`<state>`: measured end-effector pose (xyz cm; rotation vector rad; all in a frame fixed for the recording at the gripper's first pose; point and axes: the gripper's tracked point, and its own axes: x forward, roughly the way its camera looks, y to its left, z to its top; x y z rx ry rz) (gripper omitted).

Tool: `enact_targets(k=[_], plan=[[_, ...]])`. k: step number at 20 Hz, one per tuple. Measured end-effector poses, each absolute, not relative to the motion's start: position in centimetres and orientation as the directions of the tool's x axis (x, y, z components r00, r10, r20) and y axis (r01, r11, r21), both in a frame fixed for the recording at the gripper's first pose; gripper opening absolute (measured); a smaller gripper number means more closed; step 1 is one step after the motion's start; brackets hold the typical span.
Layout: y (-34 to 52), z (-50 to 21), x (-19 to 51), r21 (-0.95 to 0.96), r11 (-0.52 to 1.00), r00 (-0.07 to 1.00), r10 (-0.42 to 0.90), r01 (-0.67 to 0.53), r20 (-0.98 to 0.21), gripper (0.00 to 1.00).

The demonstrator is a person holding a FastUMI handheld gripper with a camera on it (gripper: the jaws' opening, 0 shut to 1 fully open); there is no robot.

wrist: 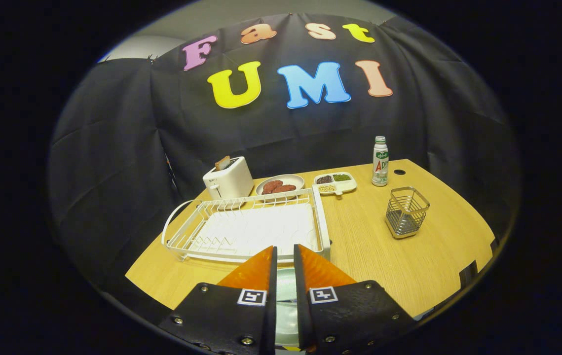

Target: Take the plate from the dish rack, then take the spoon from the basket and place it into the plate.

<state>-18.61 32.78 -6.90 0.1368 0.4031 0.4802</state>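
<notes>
Plate (285, 296) sits in the narrow gap between the tool (285, 256) fingers, apparently clenched on it, out of the dish rack (246, 229) just ahead. Next, I judge: set it on counter (359, 246), reach for basket (406, 212) beyond; spoon not discernible.

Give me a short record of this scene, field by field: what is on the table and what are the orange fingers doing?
table: light wooden top
rack: white wire dish rack, no dishes standing in it
basket: square metal wire basket, contents unclear
gripper: orange-fingered gripper, nearly closed
between fingers: pale green plate, grip unclear
behind rack: white toaster
</notes>
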Motion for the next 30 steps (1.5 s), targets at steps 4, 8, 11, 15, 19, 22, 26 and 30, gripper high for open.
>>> enact_targets(k=[4,8,11,15,19,22,26,30], plan=[[32.4,-5.3,-17.7,0.212,0.885,0.828,0.463,-0.415,-0.315,0.23],[31.6,-4.0,-16.7,0.202,0.890,0.843,0.453,-0.409,-0.288,0.23],[30.6,-1.6,-15.6,0.179,0.896,0.865,0.440,-0.406,-0.240,0.23],[29.0,2.6,-13.5,0.149,0.908,0.897,0.413,-0.392,-0.157,0.23],[27.0,5.7,-10.9,0.133,0.925,0.925,0.369,-0.355,-0.096,0.22],[24.5,6.8,-8.7,0.126,0.944,0.946,0.316,-0.306,-0.073,0.22],[20.4,8.3,-5.7,0.111,0.965,0.969,0.244,-0.239,-0.034,0.22],[16.6,10.0,-3.4,0.094,0.977,0.982,0.189,-0.189,0.013,0.22]])
